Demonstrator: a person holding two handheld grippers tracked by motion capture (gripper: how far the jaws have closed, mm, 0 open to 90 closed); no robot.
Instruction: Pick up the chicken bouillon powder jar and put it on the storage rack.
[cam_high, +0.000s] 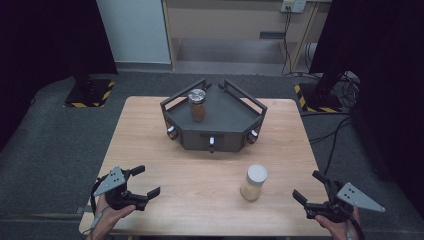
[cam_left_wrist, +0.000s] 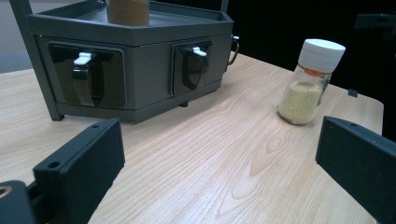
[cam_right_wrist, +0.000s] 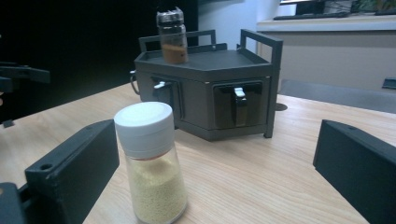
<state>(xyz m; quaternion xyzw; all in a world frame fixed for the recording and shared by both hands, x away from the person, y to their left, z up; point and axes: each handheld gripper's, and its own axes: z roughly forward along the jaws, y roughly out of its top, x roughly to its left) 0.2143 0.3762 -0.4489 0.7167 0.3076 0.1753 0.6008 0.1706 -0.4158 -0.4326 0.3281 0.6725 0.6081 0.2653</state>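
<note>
A clear jar with a white cap and yellow grains (cam_high: 254, 182) (cam_left_wrist: 309, 81) (cam_right_wrist: 152, 161) stands upright on the wooden table (cam_high: 200, 170), right of centre. A dark grey corner rack (cam_high: 213, 120) (cam_left_wrist: 135, 60) (cam_right_wrist: 210, 93) sits at the back middle, and a silver-capped jar of brown spice (cam_high: 197, 105) (cam_right_wrist: 172, 35) stands on its top tray. My left gripper (cam_high: 147, 181) (cam_left_wrist: 219, 177) hovers open near the front left corner, empty. Over at the front right, my right gripper (cam_high: 309, 185) (cam_right_wrist: 215, 172) is open too, just right of the white-capped jar.
The rack's front faces carry hook-like handles (cam_left_wrist: 86, 70) (cam_right_wrist: 239, 100). Grey carpet (cam_high: 50, 145) surrounds the table, with dark stands (cam_high: 87, 90) at both back sides and cables (cam_high: 340, 130) on the right.
</note>
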